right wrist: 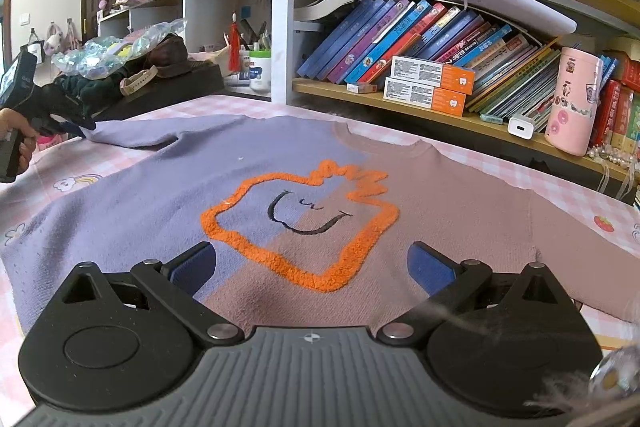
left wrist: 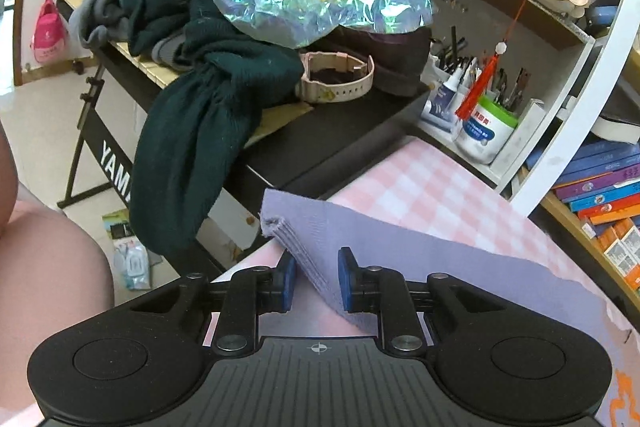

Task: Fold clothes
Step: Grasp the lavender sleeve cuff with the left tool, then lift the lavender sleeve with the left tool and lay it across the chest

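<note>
A purple and mauve sweater with an orange outlined smiling figure lies flat on the pink checked table cover. My left gripper is shut on the cuff of its purple sleeve and holds it slightly lifted near the table's left edge; it also shows in the right wrist view. My right gripper is open and empty, just above the sweater's lower middle, below the orange figure.
A black keyboard piled with dark green clothes and iridescent wrap stands left of the table. Shelves with books, orange boxes and a pink cup run behind the table.
</note>
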